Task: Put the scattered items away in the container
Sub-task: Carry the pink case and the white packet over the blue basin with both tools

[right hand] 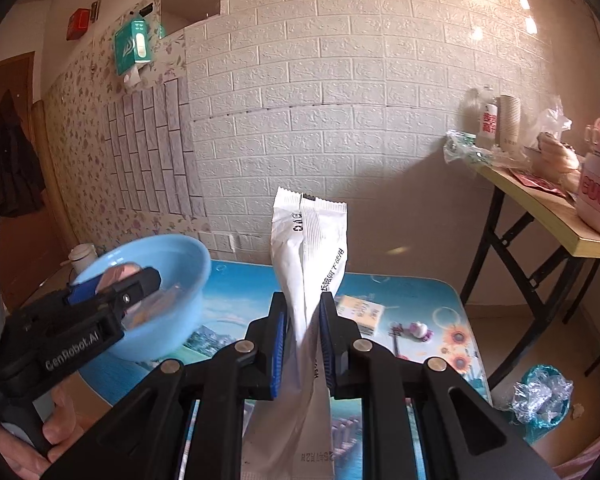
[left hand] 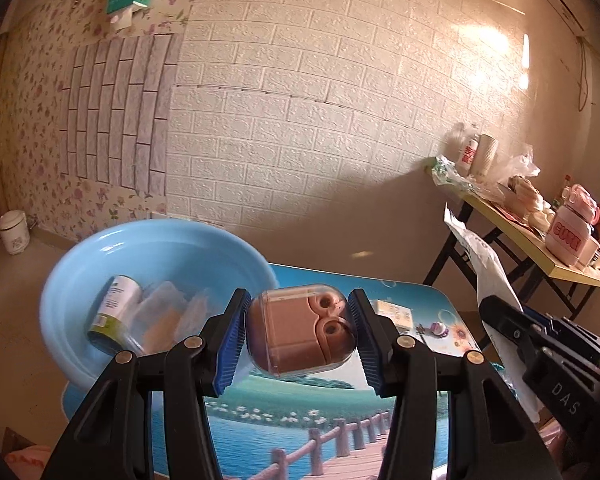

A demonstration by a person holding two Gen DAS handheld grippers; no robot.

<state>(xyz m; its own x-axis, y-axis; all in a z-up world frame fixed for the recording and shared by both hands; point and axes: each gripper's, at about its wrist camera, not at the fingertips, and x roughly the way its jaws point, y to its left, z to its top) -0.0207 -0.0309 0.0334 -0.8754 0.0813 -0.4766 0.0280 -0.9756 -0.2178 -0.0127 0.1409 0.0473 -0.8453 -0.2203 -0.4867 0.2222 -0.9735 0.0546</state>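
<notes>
left wrist view first: left tongs (left hand: 300,334) sit at the lower middle of the frame, partly open, their blue pads pressed on either side of a clear case (left hand: 300,330) with a brown block inside. the case is held up above the counter (left hand: 428,304), which has a printed scene of water and a walkway. a light blue basin (left hand: 76,276) stands at the left of the frame on the counter's far left corner; inside it lie a small can (left hand: 114,312) on its side and some pale packets (left hand: 168,312). just right of the case, on the counter, lies a small yellowish packet (left hand: 394,312), and further right a small purple and white thing (left hand: 438,328), too small to make out. right tongs (left hand: 540,344) reach in from the lower right edge.

right wrist view: right tongs (right hand: 303,338) at the lower middle are closed tight on a white sachet (right hand: 308,256), which stands upright between the pads and rises toward the middle of the frame. the basin shows at the left, with the left tongs in front of it and a hand (right hand: 56,420) on their grip at the lower left corner. the yellowish packet lies on the counter just right of the sachet.
</notes>
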